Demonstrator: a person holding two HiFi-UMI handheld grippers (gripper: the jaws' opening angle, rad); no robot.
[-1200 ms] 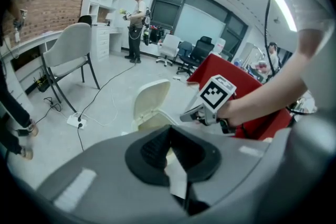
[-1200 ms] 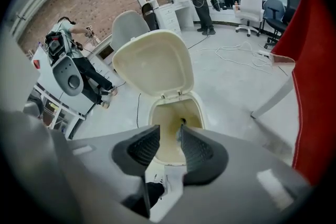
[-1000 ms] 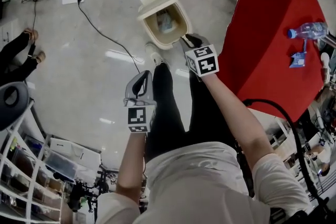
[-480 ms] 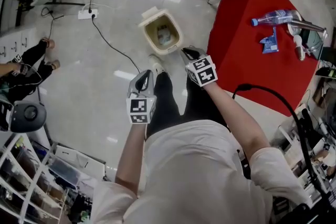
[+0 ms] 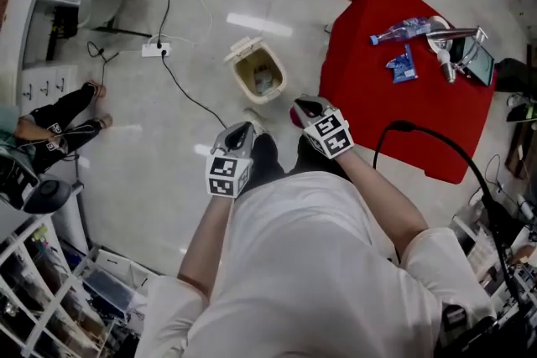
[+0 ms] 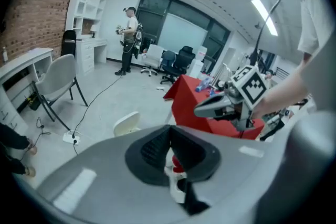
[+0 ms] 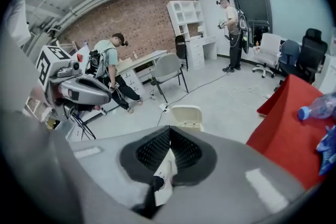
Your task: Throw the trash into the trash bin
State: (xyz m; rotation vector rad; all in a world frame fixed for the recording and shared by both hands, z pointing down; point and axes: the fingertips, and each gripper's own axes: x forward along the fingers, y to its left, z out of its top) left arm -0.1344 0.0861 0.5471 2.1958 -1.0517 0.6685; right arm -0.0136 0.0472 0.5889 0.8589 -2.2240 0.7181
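The bin point(image 5: 239, 80) stands on the floor with its lid point(image 5: 243, 46) swung back, so its mouth is free for a drop. A pale piece of trash point(image 5: 264, 80) already lies inside. More waits on the red table point(image 5: 377, 121). A bottle point(image 5: 401, 31) lies by the far edge toward the right corner, and a blue wrapper point(image 5: 403, 67) is just beside it, nearer the middle. Both were probably left there within reach for the coming trips.

The right gripper point(image 5: 304, 108) hangs between the bin and the table's near-left edge. Its jaws have just been closing and now meet on nothing, which fits a drop already made. The left gripper point(image 5: 238, 132) is held level with it, jaws together and empty, seemingly parked clear of the work.
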